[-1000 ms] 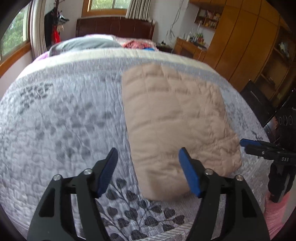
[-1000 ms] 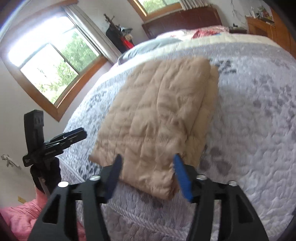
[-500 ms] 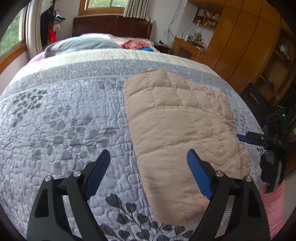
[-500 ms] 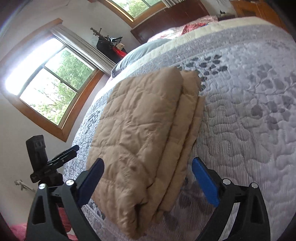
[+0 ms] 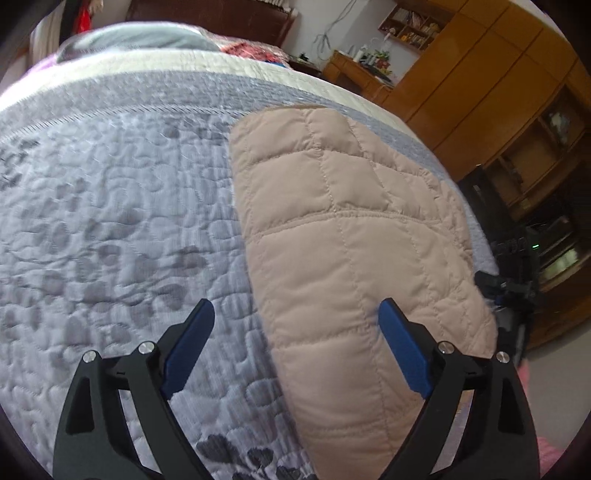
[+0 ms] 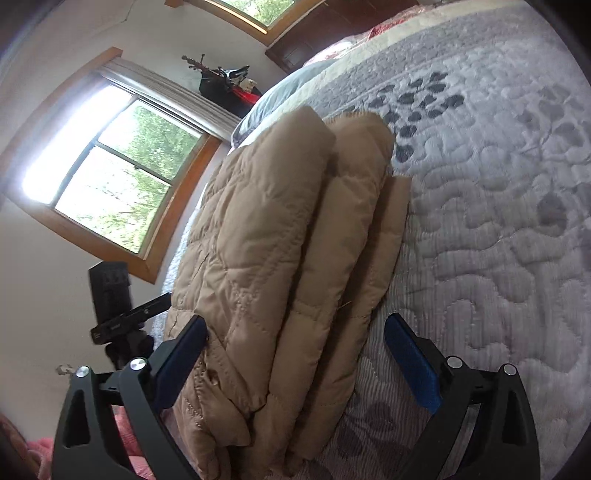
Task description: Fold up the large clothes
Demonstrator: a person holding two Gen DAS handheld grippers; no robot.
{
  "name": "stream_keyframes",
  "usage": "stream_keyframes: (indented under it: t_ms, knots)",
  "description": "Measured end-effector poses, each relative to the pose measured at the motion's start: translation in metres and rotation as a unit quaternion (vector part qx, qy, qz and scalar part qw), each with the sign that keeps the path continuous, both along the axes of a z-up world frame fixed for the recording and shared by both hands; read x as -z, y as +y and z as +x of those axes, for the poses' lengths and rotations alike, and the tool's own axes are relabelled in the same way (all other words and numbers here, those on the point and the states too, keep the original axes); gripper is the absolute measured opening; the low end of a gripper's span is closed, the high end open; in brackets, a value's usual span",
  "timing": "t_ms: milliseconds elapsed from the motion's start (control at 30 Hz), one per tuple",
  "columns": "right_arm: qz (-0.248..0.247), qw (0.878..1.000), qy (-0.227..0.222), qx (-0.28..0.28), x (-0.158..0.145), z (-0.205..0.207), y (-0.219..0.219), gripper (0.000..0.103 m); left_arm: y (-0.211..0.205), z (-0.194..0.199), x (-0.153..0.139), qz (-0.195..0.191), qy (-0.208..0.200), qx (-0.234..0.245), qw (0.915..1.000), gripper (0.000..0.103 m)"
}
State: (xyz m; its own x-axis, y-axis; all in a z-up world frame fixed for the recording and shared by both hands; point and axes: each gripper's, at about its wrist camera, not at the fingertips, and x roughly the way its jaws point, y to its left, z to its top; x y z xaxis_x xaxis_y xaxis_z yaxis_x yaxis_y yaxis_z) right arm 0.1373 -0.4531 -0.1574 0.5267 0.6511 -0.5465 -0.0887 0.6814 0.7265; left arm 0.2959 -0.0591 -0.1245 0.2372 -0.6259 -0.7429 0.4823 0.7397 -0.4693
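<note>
A beige quilted jacket (image 5: 351, 240) lies folded into a long thick stack (image 6: 280, 221) on the grey bedspread (image 5: 110, 221). In the left wrist view my left gripper (image 5: 295, 310) hovers low over the stack's left long edge. Its jaws are opening, with that edge and bare bedspread between the blue pads, and nothing is gripped. In the right wrist view my right gripper (image 6: 295, 321) stands open, straddling the near end of the stack's layered side. Its left pad (image 6: 184, 350) sits close beside the top layer without pinching it.
Grey pillow (image 5: 140, 37) and dark headboard (image 5: 207, 14) are at the far end of the bed. Wooden wardrobes (image 5: 480, 74) stand to the right, a window (image 6: 110, 177) to the left. Pink cloth (image 6: 129, 435) shows below the bed's near edge.
Both grippers have dropped and moved in toward the folded jacket, which now fills more of each view. Both sets of jaws have spread wider. The jacket itself has not moved.
</note>
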Motion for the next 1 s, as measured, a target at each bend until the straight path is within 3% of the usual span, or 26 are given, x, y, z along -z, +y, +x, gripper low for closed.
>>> stream_keyframes:
  t_ms: [100, 300, 567, 633, 733, 833, 1000]
  knots:
    - [0.011, 1.0, -0.004, -0.008, 0.006, 0.004, 0.0, 0.099, 0.001, 0.013, 0.013, -0.041, 0.042, 0.015, 0.9982, 0.09]
    - [0.019, 0.999, -0.013, -0.025, 0.012, 0.01, 0.005, 0.1, 0.0, 0.029, 0.042, -0.125, 0.113, 0.05, 0.9844, 0.091]
    - [-0.001, 0.999, -0.019, -0.046, 0.01, 0.02, 0.033, 0.099, -0.033, 0.023, 0.046, -0.133, 0.107, 0.077, 0.9823, 0.094]
    - [-0.014, 0.998, -0.025, -0.049, 0.01, 0.022, 0.043, 0.09, -0.036, 0.02, 0.047, -0.136, 0.104, 0.079, 0.982, 0.094]
    - [-0.003, 0.998, -0.031, -0.058, 0.005, 0.017, 0.049, 0.065, -0.036, 0.012, 0.042, -0.144, 0.096, 0.079, 0.9818, 0.079]
    - [-0.009, 0.997, -0.047, -0.059, -0.006, 0.017, 0.057, 0.049, -0.03, 0.009, 0.037, -0.156, 0.089, 0.077, 0.9807, 0.07]
    - [-0.039, 0.994, -0.08, -0.065, -0.029, 0.009, 0.071, 0.044, -0.012, 0.004, 0.016, -0.188, 0.074, 0.073, 0.9767, 0.064]
